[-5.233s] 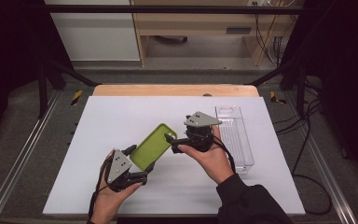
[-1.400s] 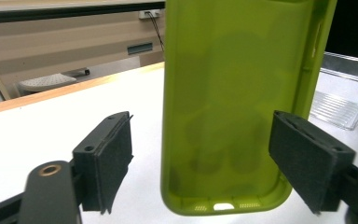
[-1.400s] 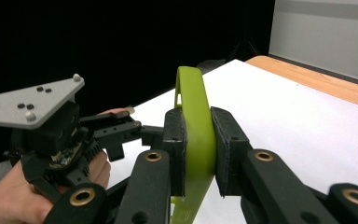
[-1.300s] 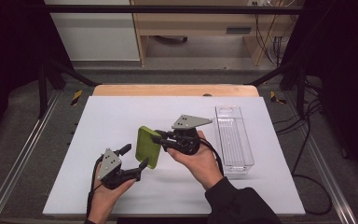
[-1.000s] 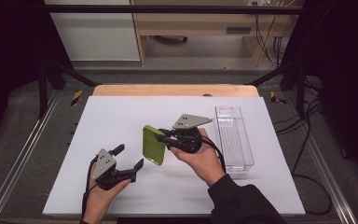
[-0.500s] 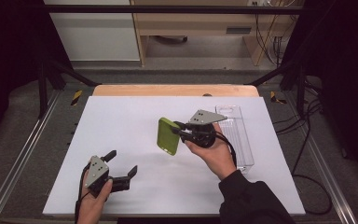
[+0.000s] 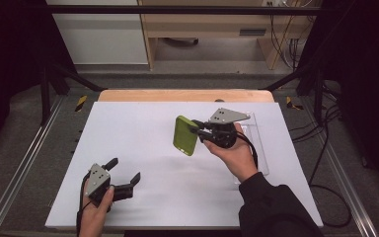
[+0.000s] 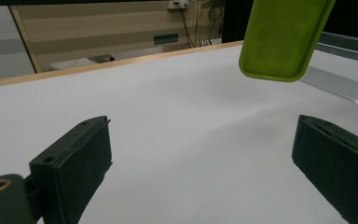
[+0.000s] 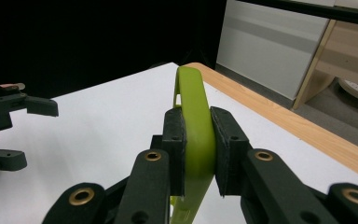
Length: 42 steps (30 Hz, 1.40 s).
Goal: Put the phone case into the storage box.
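We've got the green phone case (image 7: 186,135) clamped edge-on in our right claw (image 7: 198,132), pads pressing both faces of it, held upright & clear above the white counter (image 7: 143,128), w/ the clear tray (image 7: 256,143) just behind that hand. Our left claw (image 7: 126,174) sits low near the counter's front edge, well apart from the case, jaws spread wide w/ nothing btwn them, having just been opening. From the left claw, the case hangs up ahead & to the right.

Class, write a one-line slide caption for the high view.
Right gripper lifts a green phone case above the white table; left gripper rests open.
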{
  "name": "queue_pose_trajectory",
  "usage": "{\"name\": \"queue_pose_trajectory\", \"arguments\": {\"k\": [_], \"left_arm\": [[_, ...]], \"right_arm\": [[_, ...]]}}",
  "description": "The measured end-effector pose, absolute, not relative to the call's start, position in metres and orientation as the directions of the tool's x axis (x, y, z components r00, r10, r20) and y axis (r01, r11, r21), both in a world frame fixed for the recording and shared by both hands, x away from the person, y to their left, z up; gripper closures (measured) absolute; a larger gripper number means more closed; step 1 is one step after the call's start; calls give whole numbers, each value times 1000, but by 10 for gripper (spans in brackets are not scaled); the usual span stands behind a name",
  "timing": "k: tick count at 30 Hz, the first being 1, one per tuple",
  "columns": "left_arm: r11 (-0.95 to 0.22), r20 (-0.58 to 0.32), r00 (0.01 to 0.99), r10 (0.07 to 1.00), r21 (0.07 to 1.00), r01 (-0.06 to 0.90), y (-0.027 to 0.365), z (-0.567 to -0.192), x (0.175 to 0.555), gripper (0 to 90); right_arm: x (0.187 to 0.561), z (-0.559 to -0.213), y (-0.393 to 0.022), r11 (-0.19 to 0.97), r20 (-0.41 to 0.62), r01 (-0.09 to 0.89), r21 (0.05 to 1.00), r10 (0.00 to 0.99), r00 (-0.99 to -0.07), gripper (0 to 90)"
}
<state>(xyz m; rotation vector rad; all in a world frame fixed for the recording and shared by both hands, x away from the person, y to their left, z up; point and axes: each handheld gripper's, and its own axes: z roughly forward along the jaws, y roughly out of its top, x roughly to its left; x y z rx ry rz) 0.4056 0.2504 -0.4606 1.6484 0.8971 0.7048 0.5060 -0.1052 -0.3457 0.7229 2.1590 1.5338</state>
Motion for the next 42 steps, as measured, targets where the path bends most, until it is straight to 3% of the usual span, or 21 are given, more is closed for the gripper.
{"name": "queue_pose_trajectory", "arguments": {"k": [24, 42], "left_arm": [[-115, -13, 532, 847, 972, 207, 256, -461, 408, 41], [-118, -8, 534, 846, 972, 203, 256, -462, 408, 43]], "right_arm": [[511, -315, -140, 245, -54, 149, 958, 666, -744, 770], [510, -305, -188, 137, -2, 144, 980, 732, -681, 770]]}}
